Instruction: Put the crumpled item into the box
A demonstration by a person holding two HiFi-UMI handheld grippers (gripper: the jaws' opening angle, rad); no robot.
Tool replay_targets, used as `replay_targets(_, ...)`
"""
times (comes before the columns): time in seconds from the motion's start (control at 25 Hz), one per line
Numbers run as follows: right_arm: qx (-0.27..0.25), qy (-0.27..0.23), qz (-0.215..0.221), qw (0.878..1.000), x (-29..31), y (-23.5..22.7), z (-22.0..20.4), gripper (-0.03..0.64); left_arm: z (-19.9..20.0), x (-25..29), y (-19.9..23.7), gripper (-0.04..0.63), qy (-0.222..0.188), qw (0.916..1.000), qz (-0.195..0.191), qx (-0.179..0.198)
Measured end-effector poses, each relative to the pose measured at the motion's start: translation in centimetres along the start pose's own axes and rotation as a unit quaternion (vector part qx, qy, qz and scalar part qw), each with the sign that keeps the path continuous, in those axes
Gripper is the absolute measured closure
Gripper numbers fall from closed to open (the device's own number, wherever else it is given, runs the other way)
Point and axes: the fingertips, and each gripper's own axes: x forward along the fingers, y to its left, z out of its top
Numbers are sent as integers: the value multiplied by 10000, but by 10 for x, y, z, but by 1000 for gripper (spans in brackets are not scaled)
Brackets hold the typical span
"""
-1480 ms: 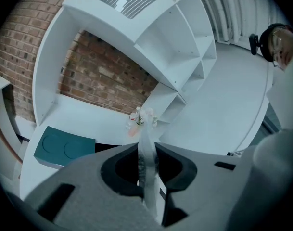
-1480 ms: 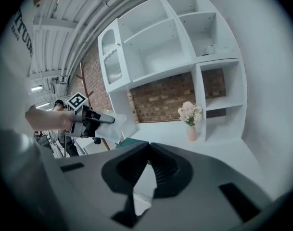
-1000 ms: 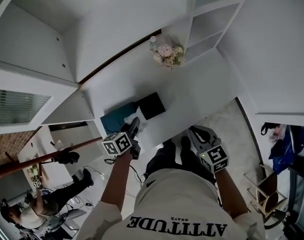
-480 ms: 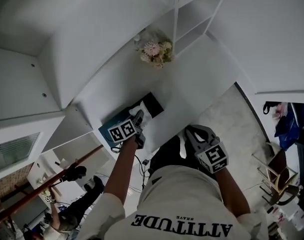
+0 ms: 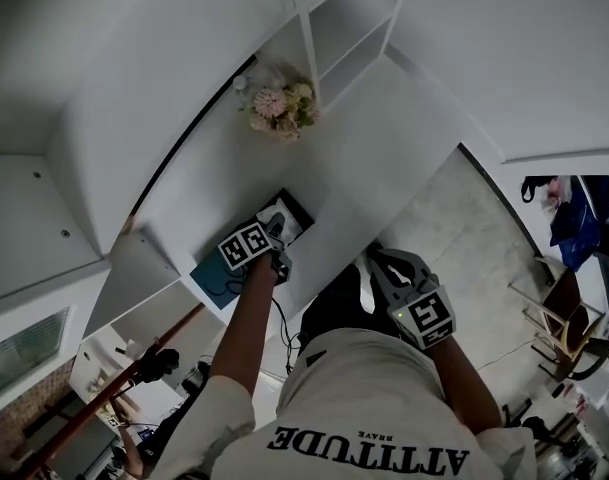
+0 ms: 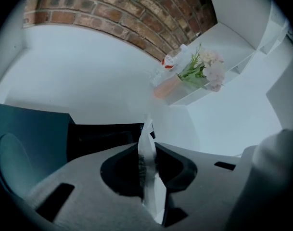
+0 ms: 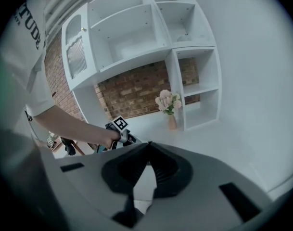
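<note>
A white desk [image 5: 384, 148] below white shelves carries a vase of flowers [image 5: 277, 108] and a black box [image 5: 302, 208]. The left gripper [image 5: 276, 228] is clenched on the crumpled white paper [image 6: 147, 162], holding it over the box. The right gripper [image 7: 147, 144] is closed on nothing, near the person's body.

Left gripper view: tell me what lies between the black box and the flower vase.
Nothing: bare white desktop separates the box from the vase, as the head view confirms.

Box [image 5: 302, 211] sitting near the worktop's [image 5: 374, 138] front edge, left tool [image 5: 275, 228] hanging over it pinching the crumpled item [image 6: 147, 160], flower vase [image 5: 276, 108] standing behind, beside the shelves [image 5: 346, 30], right tool [image 5: 380, 268] hovering off the worktop's front.
</note>
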Motion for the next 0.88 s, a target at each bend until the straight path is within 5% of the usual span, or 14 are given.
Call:
replay_targets(0.2, 48, 12, -96, 9999, -3, -8, 0, 580, -5, 9, 12, 518, 228, 9991, 331, 167)
replay_targets(0.48, 26, 50, -46, 10000, 3, -9, 0, 580, -11, 6, 16, 325, 424, 9980, 447, 125)
replay_targets(0.88, -224, 70, 194, 9995, 19, 2, 12, 580, -7, -25, 24, 302, 377, 9980, 414, 282)
